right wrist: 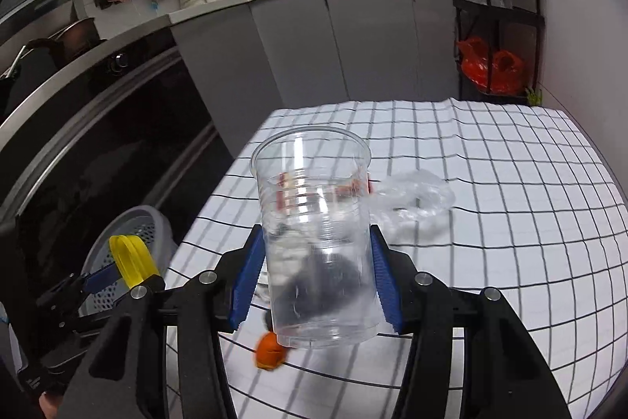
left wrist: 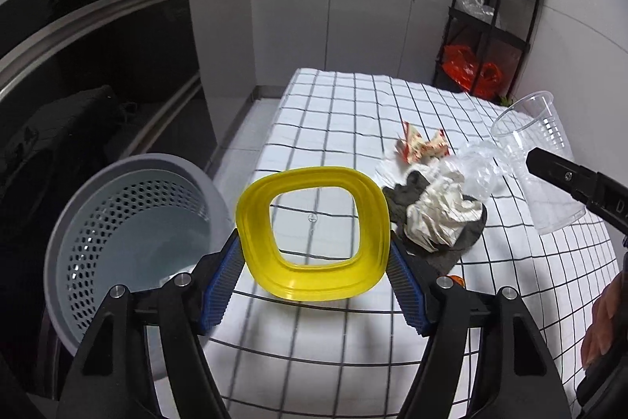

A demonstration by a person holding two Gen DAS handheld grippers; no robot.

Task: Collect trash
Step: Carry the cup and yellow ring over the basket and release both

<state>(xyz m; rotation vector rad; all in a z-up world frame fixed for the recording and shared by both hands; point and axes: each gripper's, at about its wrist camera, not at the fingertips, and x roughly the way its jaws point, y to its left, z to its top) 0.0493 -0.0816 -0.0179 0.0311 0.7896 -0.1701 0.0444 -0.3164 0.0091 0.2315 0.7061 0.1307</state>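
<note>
Trash is lifted in both tongs above the checked worktop (left wrist: 345, 112). The left tongs (left wrist: 314, 262) clamp a yellow plastic lid ring (left wrist: 314, 179) between blue pads, beside the grey perforated bin (left wrist: 117, 222). The right tongs (right wrist: 314, 273) grip a clear plastic cup (right wrist: 314, 222) around its lower wall, mouth pointing away.

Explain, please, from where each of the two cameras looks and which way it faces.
Left wrist: sits on the left gripper, faces down over the checked table; shows its blue pads on a yellow lid, a hand at right.
Right wrist: sits on the right gripper, faces the same table and kitchen counter; shows its pads on a clear cup.
Shared: lid, cup, grey basket, crumpled trash, red bag.
</note>
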